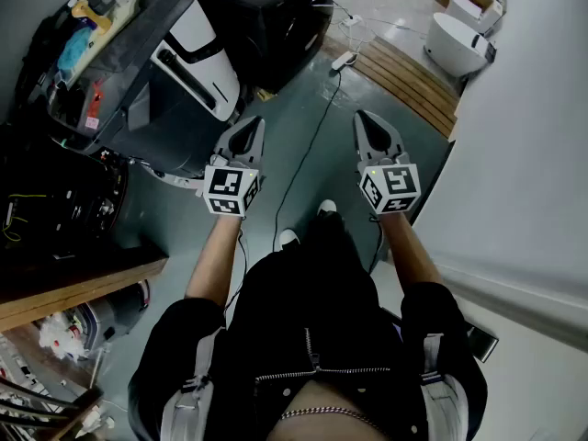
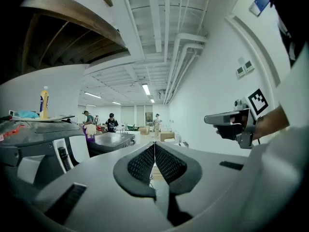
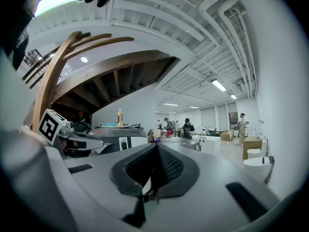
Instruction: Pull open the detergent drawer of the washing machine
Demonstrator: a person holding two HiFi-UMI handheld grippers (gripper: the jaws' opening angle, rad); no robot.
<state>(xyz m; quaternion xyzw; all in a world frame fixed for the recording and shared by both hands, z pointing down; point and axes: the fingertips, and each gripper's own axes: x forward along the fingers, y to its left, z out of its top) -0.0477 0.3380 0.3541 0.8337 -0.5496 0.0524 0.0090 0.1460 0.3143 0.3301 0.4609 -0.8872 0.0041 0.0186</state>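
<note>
The left hand-held gripper (image 1: 250,129) and right hand-held gripper (image 1: 366,122) are shut, empty, apart from the washing machine (image 1: 170,99). Its drawer is judged light, stiff, best pulled by its front lip.

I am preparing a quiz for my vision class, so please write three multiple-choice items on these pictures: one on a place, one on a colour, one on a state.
1. In the head view, where is the grey and white machine?
A. Left of the left gripper
B. Between the two grippers
C. At the right edge

2. What colour is the cable on the floor?
A. Red
B. Black
C. Yellow

3. How do the jaws of the left gripper and the right gripper stand?
A. Both open
B. Both shut, empty
C. Both shut on a handle

Answers:
1 A: the machine fills the upper left, beyond the left gripper.
2 B: a thin black line runs over the grey floor.
3 B: in each gripper view the pads meet with nothing between them.
</note>
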